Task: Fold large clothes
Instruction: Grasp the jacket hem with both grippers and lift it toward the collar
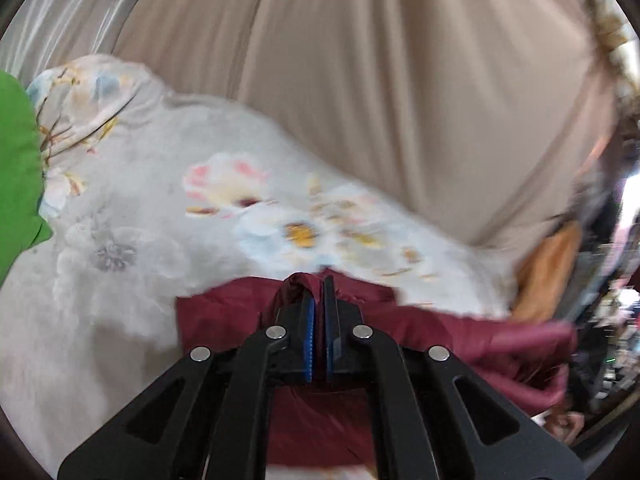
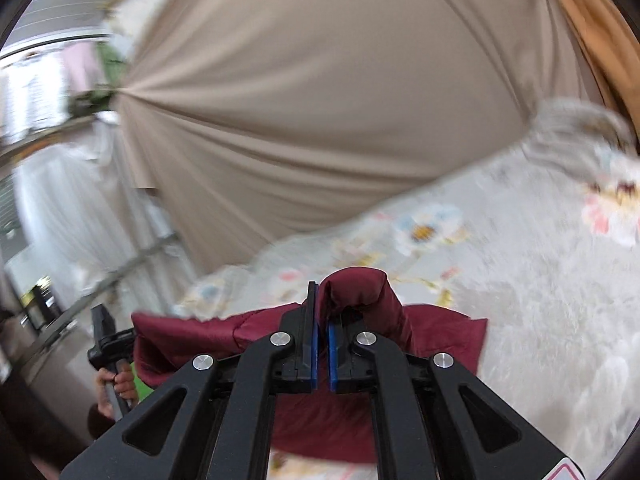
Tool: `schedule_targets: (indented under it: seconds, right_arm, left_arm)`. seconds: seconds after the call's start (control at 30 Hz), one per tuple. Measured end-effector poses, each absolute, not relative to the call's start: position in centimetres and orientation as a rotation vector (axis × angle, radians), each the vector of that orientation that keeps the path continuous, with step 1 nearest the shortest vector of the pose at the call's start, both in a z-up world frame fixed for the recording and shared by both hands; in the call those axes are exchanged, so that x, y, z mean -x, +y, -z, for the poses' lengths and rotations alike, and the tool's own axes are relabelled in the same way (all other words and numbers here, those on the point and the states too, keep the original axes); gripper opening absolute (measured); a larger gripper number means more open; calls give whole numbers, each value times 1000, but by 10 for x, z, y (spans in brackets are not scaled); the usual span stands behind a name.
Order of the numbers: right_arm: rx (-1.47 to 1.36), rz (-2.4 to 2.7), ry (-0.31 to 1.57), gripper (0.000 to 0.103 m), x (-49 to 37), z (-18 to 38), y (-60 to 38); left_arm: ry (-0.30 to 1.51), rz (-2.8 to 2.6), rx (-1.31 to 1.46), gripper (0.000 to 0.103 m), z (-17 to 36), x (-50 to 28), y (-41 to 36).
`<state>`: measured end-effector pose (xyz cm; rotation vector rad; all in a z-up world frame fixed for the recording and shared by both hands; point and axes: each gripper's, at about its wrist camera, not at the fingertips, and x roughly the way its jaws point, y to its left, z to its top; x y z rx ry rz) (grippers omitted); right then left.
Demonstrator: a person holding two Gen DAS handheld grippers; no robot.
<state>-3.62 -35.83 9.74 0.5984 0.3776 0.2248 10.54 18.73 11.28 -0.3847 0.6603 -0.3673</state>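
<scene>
The left gripper (image 1: 319,292) pinches a fold of the dark maroon quilted garment (image 1: 460,336), and the right gripper (image 2: 322,300) is pressed together on another bunched fold of it. The garment stretches sideways between them, its long axis across both views, hanging slack and creased, with a slight sheen. Below lies the pale grey floral bedsheet (image 1: 168,216); a beige curtain (image 2: 320,92) hangs behind.

The left gripper (image 1: 319,280) had its fingers (image 1: 307,320) clamped on a fold of the maroon garment (image 1: 460,332) above the floral bedspread (image 1: 160,200), beige curtain (image 1: 360,80) beyond.
</scene>
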Motion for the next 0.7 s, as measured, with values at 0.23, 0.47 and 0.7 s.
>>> schedule_targets:
  seconds: [0.23, 0.47, 0.7]
  right_arm:
    - [-671, -34, 648, 4, -93, -2, -377]
    - [-728, -3, 658, 6, -121, 52, -380]
    - [-594, 52, 424, 51, -74, -14, -363]
  left_arm:
    - [875, 162, 294, 3, -7, -204, 150]
    - [845, 163, 415, 7, 50, -218, 160]
    - [667, 196, 481, 30, -10, -182, 180]
